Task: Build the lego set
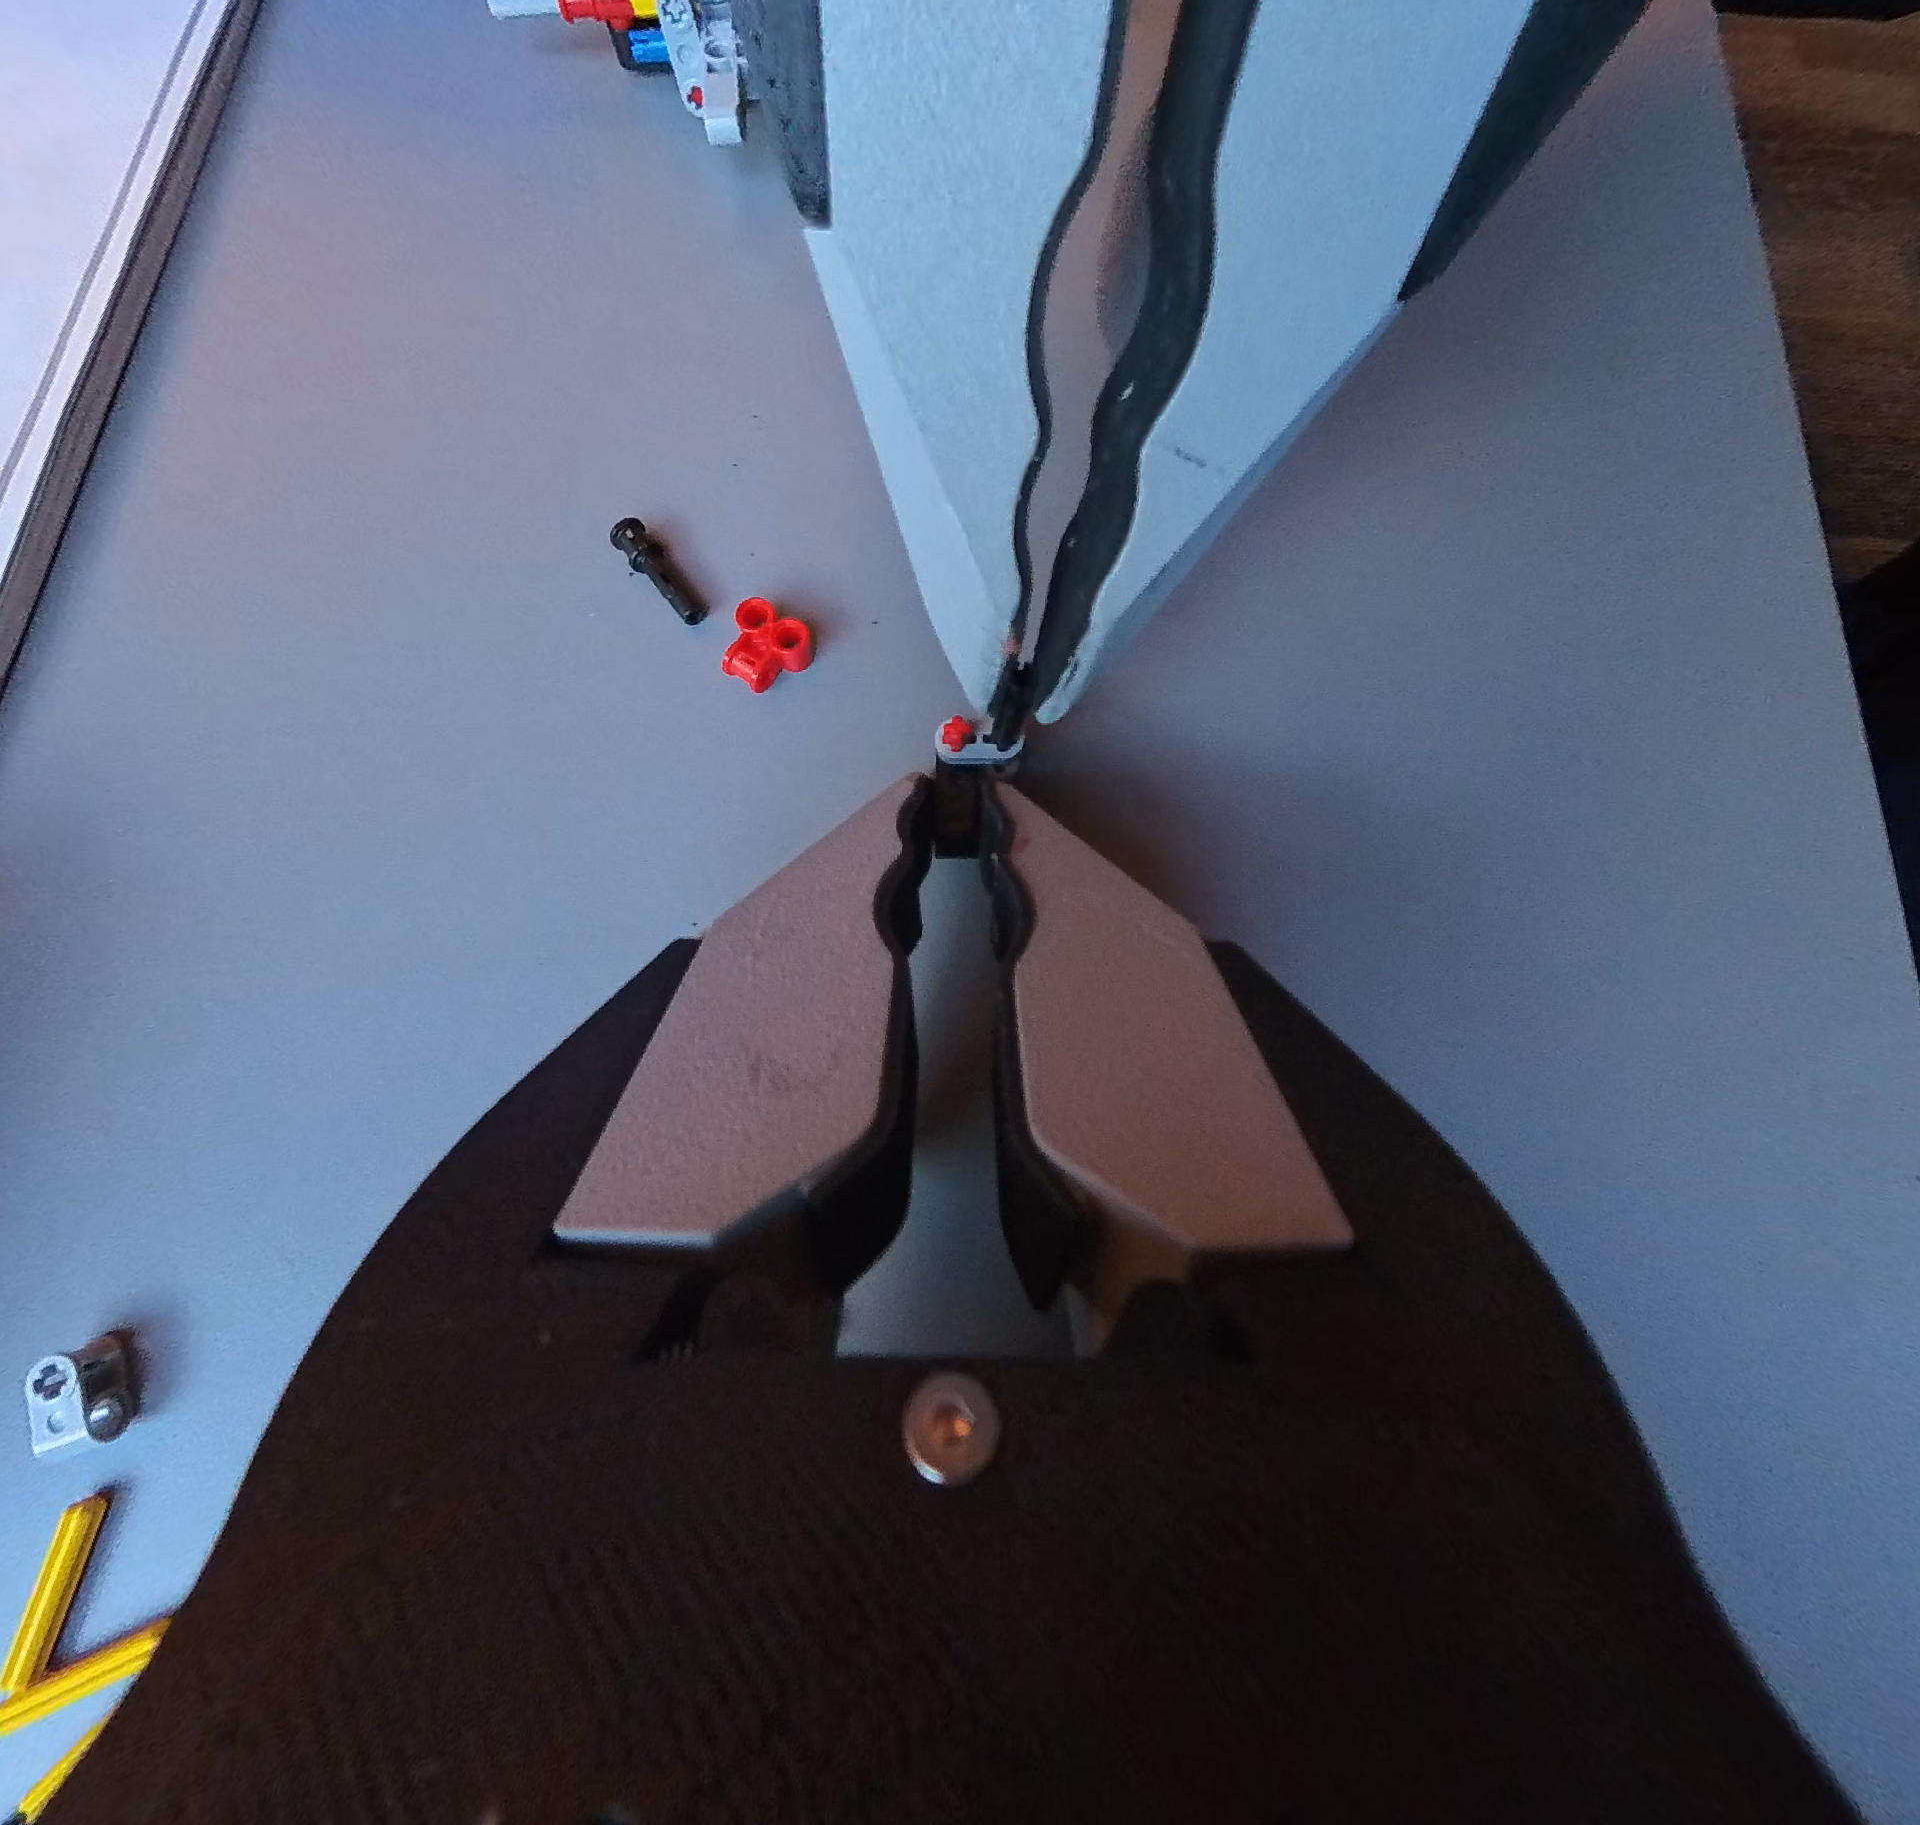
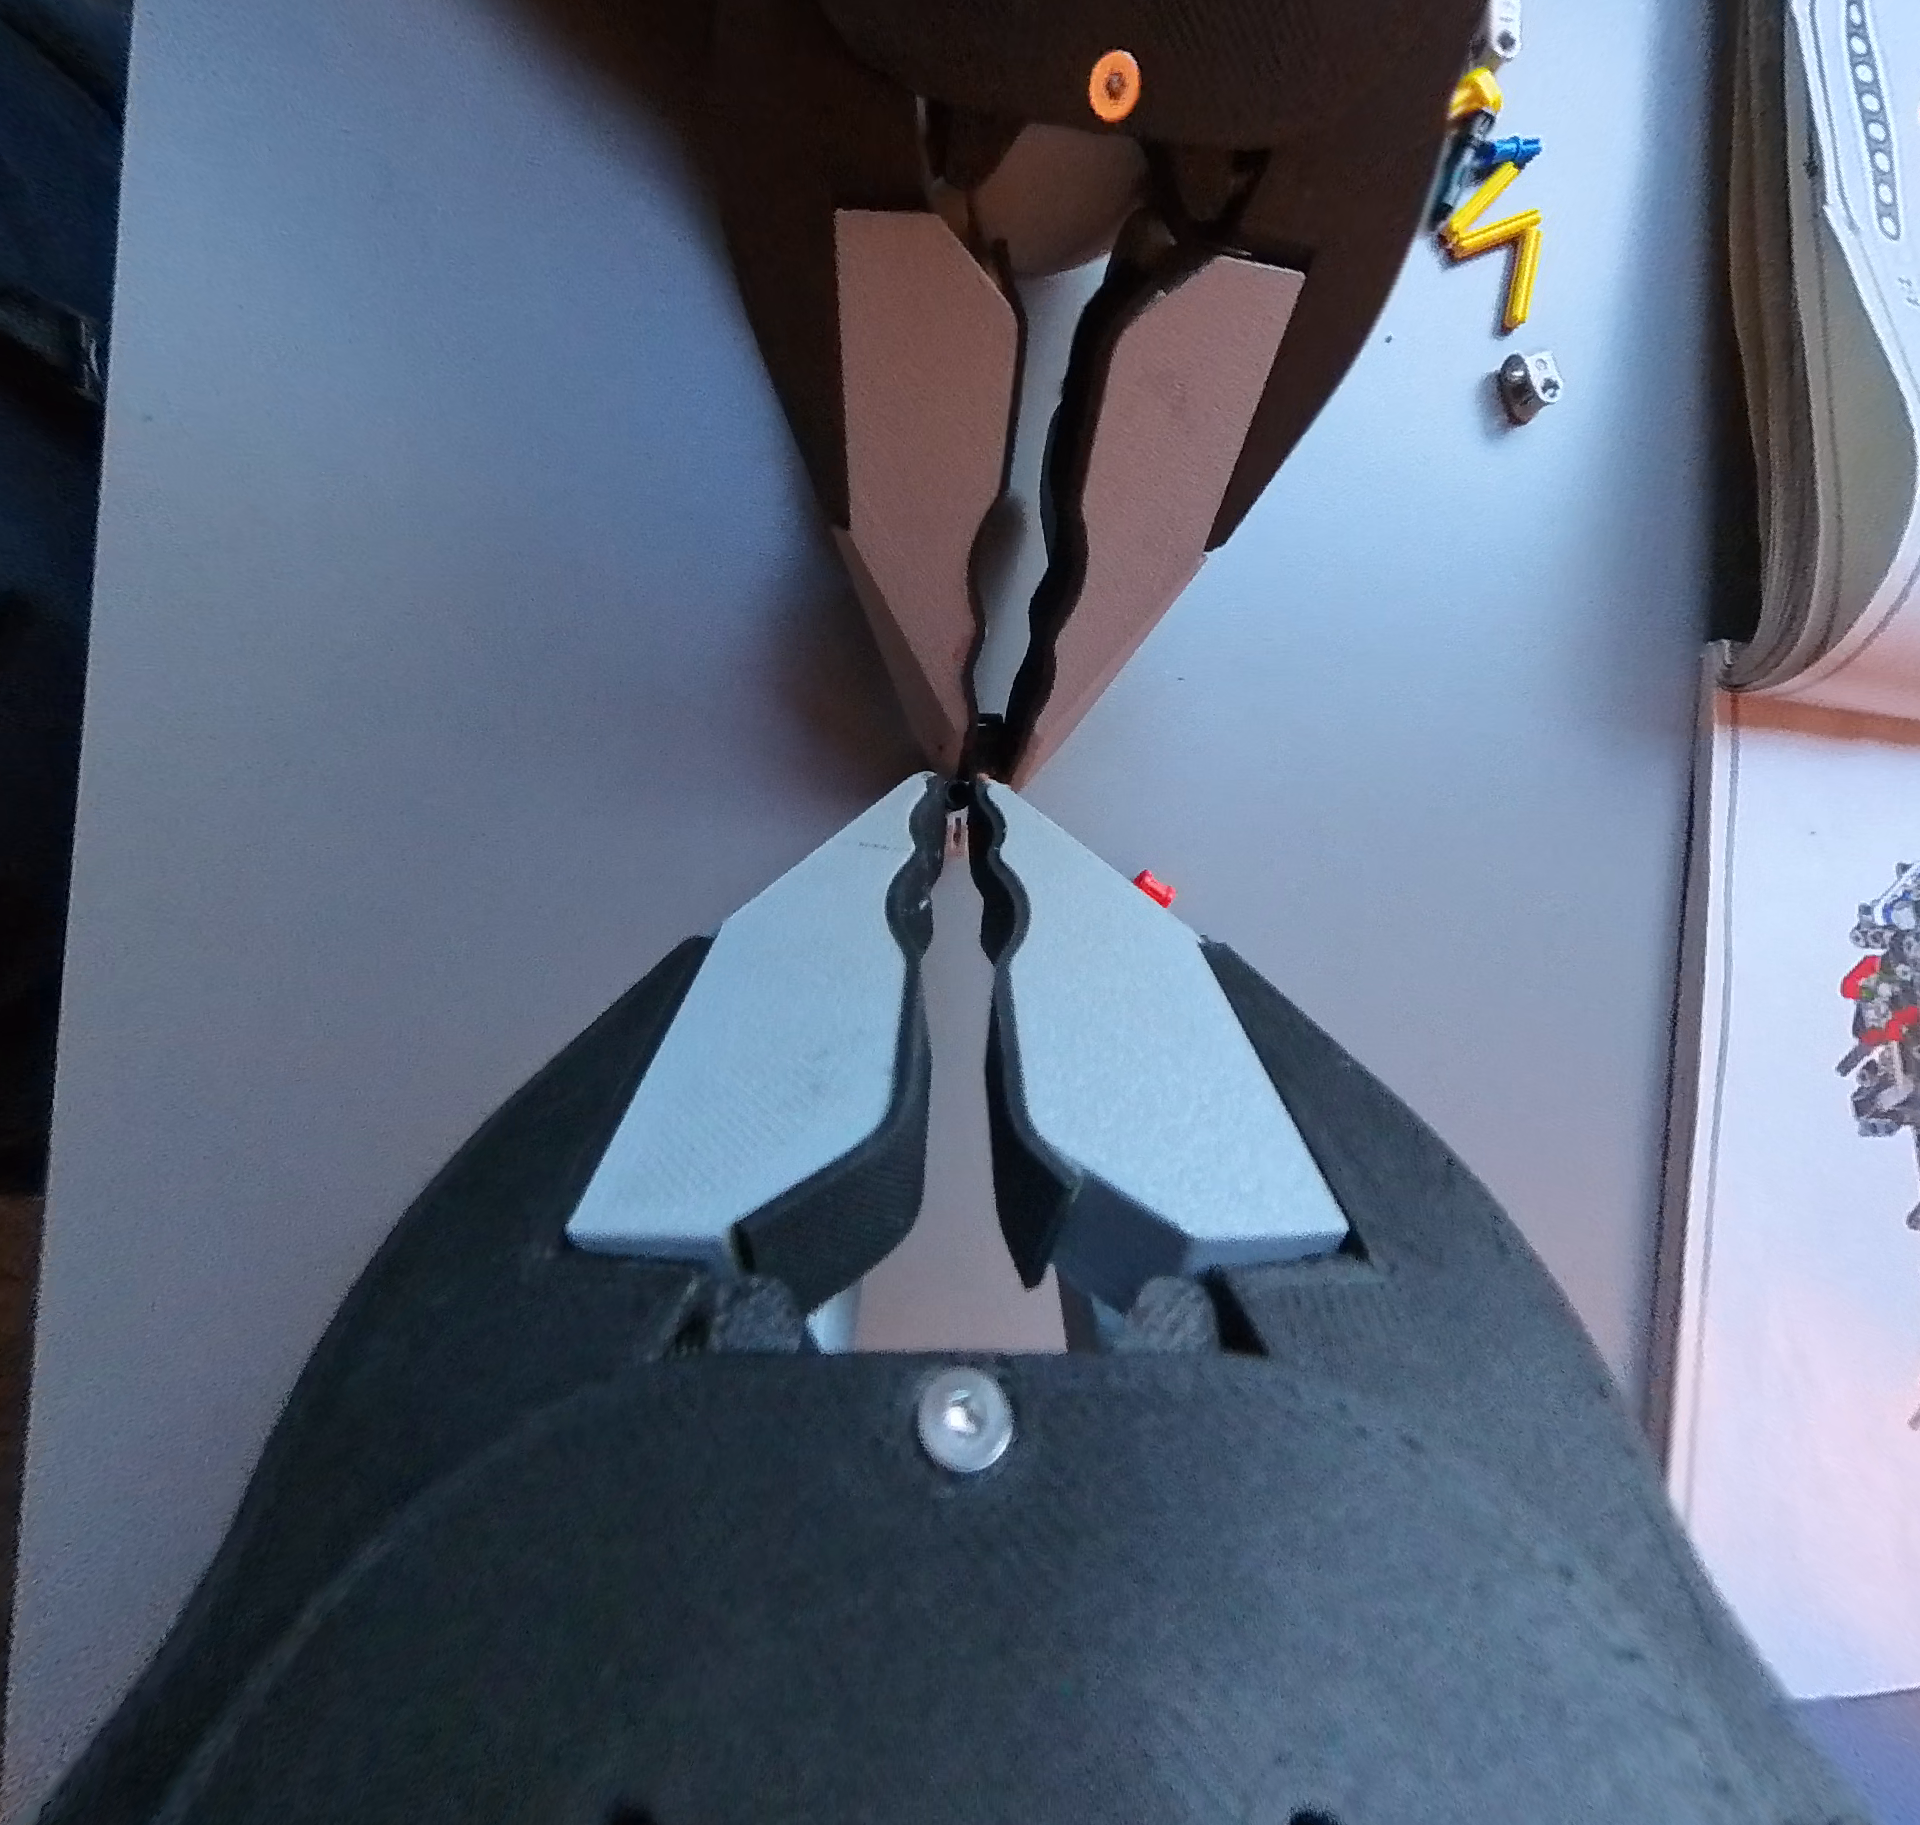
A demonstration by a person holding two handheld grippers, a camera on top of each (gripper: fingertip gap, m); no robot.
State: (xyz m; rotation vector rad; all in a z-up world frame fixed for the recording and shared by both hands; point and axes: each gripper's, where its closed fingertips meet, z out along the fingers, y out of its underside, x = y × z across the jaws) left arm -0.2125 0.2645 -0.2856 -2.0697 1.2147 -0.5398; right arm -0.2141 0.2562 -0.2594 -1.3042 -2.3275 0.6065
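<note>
**Operator:** Central item: a small grey building-toy beam (image 1: 979, 742) with a red axle end (image 1: 957, 729) in one hole. It sits at the tip of my left gripper (image 1: 961, 809), raised above the grey table (image 1: 416, 840). The brown fingers (image 1: 821, 996) are drawn narrow and clamp the dark part under the beam.

**Observer:** And the right gripper?

**Operator:** My right gripper (image 2: 964, 799) meets it tip to tip. Its grey fingers (image 2: 790, 1048) are nearly together and pinch a thin black pin (image 1: 1013, 705); the pin end touches the beam's other hole. I cannot tell whether it is seated.

**Observer:** Surroundings?

**Operator:** Left wrist view: a red connector (image 1: 767, 643) and a black pin piece (image 1: 657, 570) lie near each other, left of the tips. Farther off stands a multicoloured subassembly (image 1: 655, 19). Near the lower left edge lie a light grey connector (image 1: 78, 1391) and yellow axles (image 1: 52, 1609). Right wrist view: an open instruction booklet (image 2: 1829, 321) lies at the table's edge.
</note>
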